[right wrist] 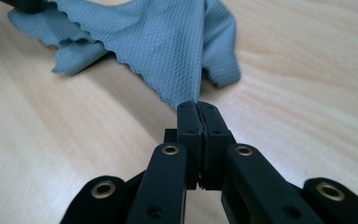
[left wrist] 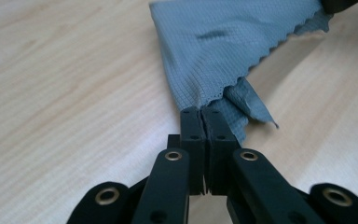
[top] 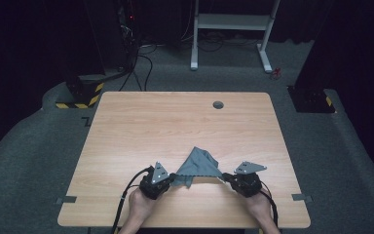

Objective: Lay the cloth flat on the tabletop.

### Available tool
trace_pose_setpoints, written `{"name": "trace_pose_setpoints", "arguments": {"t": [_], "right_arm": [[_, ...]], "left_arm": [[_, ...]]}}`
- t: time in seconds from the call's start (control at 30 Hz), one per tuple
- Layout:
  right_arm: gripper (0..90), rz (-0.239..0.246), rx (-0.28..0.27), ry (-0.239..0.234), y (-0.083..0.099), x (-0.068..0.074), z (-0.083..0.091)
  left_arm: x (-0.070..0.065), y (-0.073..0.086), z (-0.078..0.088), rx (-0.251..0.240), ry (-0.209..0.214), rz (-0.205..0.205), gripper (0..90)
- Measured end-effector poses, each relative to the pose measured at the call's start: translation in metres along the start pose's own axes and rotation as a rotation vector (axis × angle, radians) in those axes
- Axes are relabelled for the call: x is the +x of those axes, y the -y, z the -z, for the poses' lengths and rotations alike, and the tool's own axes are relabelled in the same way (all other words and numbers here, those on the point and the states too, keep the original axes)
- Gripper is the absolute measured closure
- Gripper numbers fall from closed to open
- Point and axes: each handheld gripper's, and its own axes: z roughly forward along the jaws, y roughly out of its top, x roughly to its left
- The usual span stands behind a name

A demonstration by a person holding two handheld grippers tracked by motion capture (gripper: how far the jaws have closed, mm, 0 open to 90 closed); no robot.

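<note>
While you are looking from the high view, the grey cloth is lying near the desk front edge, well short of the cable hole, its stretched edge running left to right, its peak pointing toward that hole. Through the left gripper view, your left tongs are pinching one corner. Through the right gripper view, your right tongs are pinching another. Both corners are gripped; spreading or folding is, I judge, remaining.
</note>
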Motion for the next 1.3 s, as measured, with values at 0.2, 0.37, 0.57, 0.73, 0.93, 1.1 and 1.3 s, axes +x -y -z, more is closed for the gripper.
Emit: {"name": "trace_pose_setpoints", "arguments": {"t": [0.2, 0.37, 0.57, 0.73, 0.93, 1.1, 1.3], "right_arm": [[88.6, 0.018, 0.019, -0.006, 0.012, 0.008, 0.008], [88.5, 0.048, 0.044, -0.017, 0.02, 0.014, 0.01], [70.2, 0.043, 0.015, 0.009, 0.021, 0.016, 0.009], [71.1, 0.055, 0.026, 0.013, 0.02, 0.018, 0.004], [89.1, 0.054, 0.02, 0.018, 0.021, 0.013, 0.002], [89.4, 0.042, -0.022, 0.032, 0.019, 0.007, 0.016], [89.3, 0.088, 0.043, 0.017, 0.02, 0.013, 0.017]], "left_arm": [[-0.012, 0.011, 0.003, 0.023, 0.047, -0.043, 87.8], [-0.027, 0.018, 0.001, 0.067, 0.093, -0.101, 87.6], [-0.031, 0.017, -0.001, 0.045, 0.055, -0.055, 67.6], [-0.034, 0.018, -0.008, 0.039, 0.037, -0.037, 51.4], [-0.034, 0.015, -0.009, 0.049, 0.033, -0.027, 61.8], [-0.034, 0.012, -0.007, 0.065, -0.007, -0.098, 87.3], [-0.032, 0.008, 0.005, 0.056, 0.036, -0.114, 85.7]]}}
